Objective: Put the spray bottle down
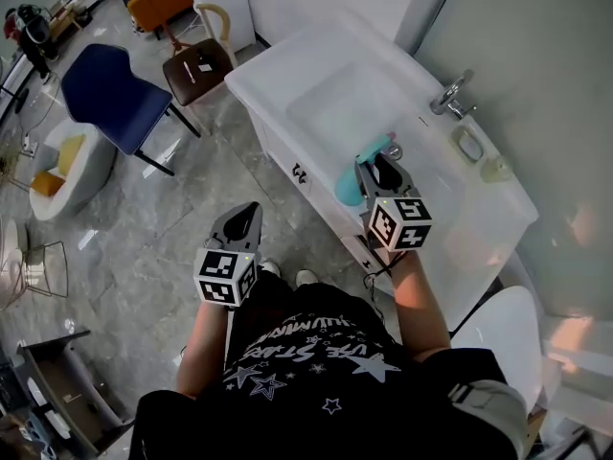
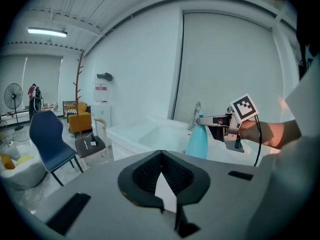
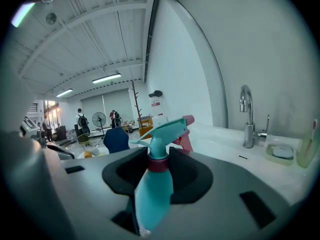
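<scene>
Clamping the neck of the teal plastic spray bottle with a pink trigger (image 3: 152, 196), the right gripper (image 3: 159, 155) held it upright over the front of the white washbasin counter (image 1: 316, 56), the chrome tap (image 1: 452, 94) and a soap dish (image 1: 469, 145) well beyond. The left gripper (image 1: 244, 220), jaws together and empty, hung over the grey tiled floor (image 1: 192, 190) beside that counter, a navy-blue chair (image 1: 105, 89) farther off, both forearms reaching forward.

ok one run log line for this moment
task: put down spray bottle | right gripper: shut on spray bottle, at sink counter | left gripper: shut, empty | status: not yet released
</scene>
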The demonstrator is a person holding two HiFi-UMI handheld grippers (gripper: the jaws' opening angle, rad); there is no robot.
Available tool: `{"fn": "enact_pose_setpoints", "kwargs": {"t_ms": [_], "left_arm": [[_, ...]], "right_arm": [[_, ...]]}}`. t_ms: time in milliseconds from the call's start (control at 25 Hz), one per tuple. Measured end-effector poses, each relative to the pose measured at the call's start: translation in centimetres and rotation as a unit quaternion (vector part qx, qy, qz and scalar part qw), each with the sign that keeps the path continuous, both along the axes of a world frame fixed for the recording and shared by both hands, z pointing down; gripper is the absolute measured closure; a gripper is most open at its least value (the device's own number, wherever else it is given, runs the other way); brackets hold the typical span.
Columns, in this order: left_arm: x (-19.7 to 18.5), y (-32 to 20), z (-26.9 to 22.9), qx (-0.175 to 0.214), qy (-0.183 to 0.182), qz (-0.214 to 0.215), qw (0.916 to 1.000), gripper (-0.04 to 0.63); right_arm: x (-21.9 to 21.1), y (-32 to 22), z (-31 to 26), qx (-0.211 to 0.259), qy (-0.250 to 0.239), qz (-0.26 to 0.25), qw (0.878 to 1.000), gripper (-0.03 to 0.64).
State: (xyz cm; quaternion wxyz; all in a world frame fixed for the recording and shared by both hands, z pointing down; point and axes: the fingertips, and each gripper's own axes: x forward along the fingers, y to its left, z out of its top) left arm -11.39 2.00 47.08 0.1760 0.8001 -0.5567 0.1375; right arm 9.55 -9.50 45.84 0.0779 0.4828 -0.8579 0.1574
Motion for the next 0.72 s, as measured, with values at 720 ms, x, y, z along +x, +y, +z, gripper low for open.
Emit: {"fn": "enact_pose_setpoints", "kwargs": {"t_ms": [720], "left_arm": [[0.8, -25.4, 0.2, 0.015, 0.022, 0.191, 0.9813, 0.58]], "right_arm": [[2.3, -17.1, -1.8, 0.027, 0.03, 0.172, 0.984, 0.472]]}}
